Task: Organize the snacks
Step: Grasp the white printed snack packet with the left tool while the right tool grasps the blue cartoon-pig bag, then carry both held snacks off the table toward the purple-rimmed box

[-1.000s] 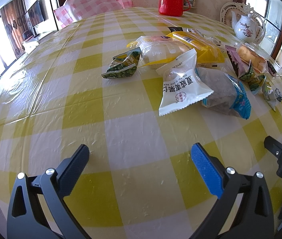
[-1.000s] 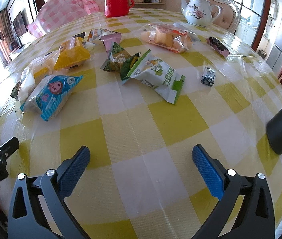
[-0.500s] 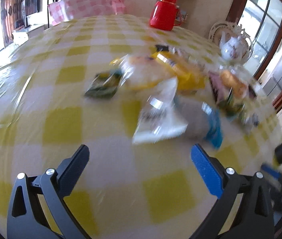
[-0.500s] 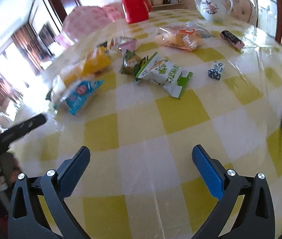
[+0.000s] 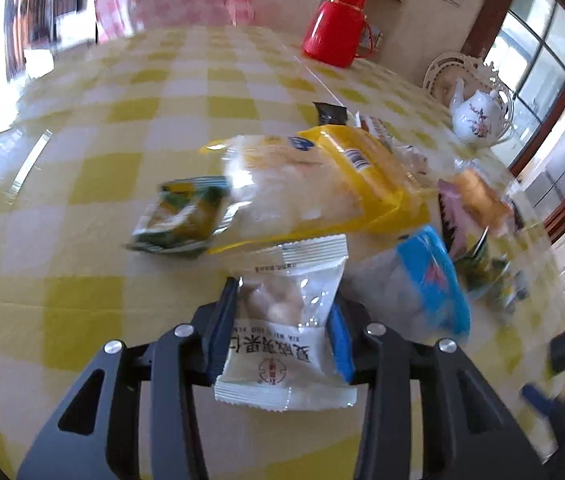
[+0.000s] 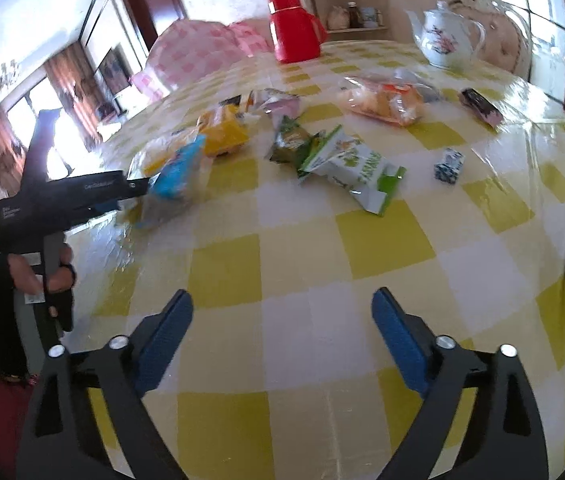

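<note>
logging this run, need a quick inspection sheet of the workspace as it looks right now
Surface: round table under a yellow and white checked cover with a glossy clear sheet over it.
Job's things: white snack packet between the left fingers; yellow bag, blue packet, green packet, green and white bag, bread bag spread over the table.
Clutter: red thermos and white teapot at the far edge.
Grippers: left gripper shut on the white snack packet; right gripper open over bare cloth.
Cables: nothing seen.
Surroundings: pink checked cover beyond the table, windows, wall shelf.
</note>
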The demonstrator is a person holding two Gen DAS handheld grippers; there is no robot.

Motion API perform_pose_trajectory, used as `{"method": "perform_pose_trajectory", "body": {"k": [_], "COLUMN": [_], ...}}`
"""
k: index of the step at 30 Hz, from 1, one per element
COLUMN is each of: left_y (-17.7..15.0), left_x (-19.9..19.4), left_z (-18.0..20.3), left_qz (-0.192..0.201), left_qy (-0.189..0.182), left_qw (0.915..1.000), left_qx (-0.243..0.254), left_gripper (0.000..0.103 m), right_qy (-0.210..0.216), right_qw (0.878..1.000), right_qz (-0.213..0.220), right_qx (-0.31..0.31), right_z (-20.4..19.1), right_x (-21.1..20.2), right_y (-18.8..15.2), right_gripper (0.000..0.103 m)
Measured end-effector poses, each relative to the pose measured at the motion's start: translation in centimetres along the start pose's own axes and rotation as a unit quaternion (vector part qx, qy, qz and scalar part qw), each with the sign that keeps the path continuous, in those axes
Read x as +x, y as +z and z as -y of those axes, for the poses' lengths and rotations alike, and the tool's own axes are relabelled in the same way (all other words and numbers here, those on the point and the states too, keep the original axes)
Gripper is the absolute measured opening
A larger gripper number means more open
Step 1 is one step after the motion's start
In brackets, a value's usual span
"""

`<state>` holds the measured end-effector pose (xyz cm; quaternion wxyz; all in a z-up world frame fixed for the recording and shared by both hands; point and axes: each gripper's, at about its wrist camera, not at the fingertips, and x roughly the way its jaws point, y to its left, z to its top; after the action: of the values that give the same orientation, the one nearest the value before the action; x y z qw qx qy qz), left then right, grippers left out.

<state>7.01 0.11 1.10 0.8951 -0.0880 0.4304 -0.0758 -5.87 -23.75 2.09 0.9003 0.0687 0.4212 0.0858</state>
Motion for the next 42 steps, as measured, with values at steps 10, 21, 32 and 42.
{"method": "perform_pose_trajectory", "body": {"k": [10,21,32,42], "left_y": [-1.5,-1.1,-1.1,-1.3], "left_x": [-3.4,-3.2,-3.3,-3.7], "left_z": [-4.2,-4.7,-4.3,-4.6], "left_qz": [0.060,0.061,0.069,0.076], "left_qy": [0.003,-0.015,-0.007,-0.008], "left_qw": [0.9964,0.9953,0.9955,0.9939], "left_qx": [-0.059,-0.074,-0.065,-0.080], "left_gripper": [0.042,0.042,0.042,0.042], "right_qy": [0.038,-0.028,0.017,0.012], "right_qw": [0.998,0.995,0.999,0.999], "right_qz": [-0.031,-0.064,0.015,0.027], "right_qx": [-0.037,-0.071,-0.049,-0.036], "right_z": [-7.3,-11.4,-9.0,-8.7], "right_x": [5.0,12.5,7.3,6.0], "right_y": [6.0,9.0,6.2,5.5], "right_gripper": [0.090,0.091,0.057,0.057]}}
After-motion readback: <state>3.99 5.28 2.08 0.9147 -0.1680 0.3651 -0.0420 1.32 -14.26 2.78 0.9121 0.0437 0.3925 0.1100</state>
